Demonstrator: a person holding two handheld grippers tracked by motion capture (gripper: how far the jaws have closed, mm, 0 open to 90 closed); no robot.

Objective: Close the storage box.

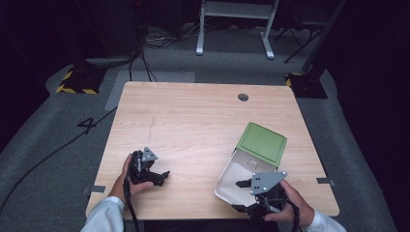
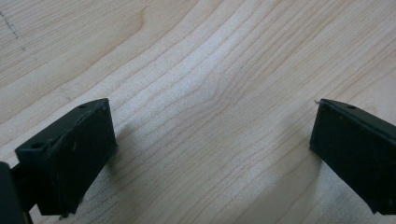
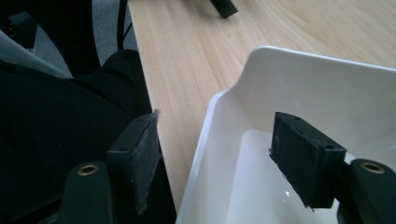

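Note:
A white box with a green lid hinged open behind it sits at the table's front right. My right gripper is open at the box's near-left corner. In the right gripper view the right gripper straddles the box's white wall, one jaw outside and one inside, touching nothing. The box looks empty where I can see into it. My left gripper rests low at the table's front left, held in a hand. Its jaws stand wide apart over bare wood in the left gripper view, where the left gripper holds nothing.
The wooden table has a round cable hole near its far edge. Beyond it stand a white desk frame, floor cables and yellow-black striped bases. The person's dark clothing lies close below the table's front edge.

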